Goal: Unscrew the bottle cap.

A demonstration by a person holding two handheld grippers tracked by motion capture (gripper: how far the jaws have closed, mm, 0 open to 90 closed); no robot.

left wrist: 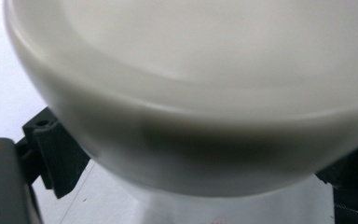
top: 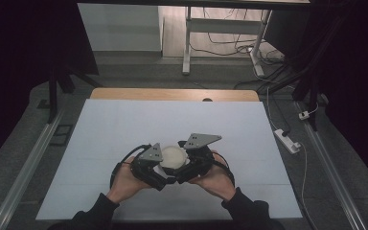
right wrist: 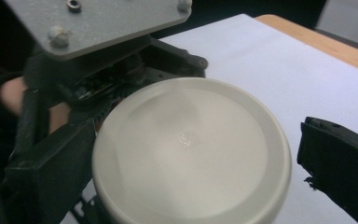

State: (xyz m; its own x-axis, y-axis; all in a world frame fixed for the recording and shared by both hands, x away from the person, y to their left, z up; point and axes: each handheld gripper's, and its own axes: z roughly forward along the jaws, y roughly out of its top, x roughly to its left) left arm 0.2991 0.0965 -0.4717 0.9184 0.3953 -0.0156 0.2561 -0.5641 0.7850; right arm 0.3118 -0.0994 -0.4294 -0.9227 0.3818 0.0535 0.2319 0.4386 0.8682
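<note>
High view: white lidded jar near table's front edge, between both grippers | left gripper jaws flank its body, grip unclear | right gripper jaws spread around lid, right jaw apart | likely light, rigid, smooth, slippery; grip lid rim

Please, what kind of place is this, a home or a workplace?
Probably a lab or recording studio, not a home: dark curtains flank a wooden table under a pale blue sheet, and loose cables with a white power strip lie on the grey floor.
</note>
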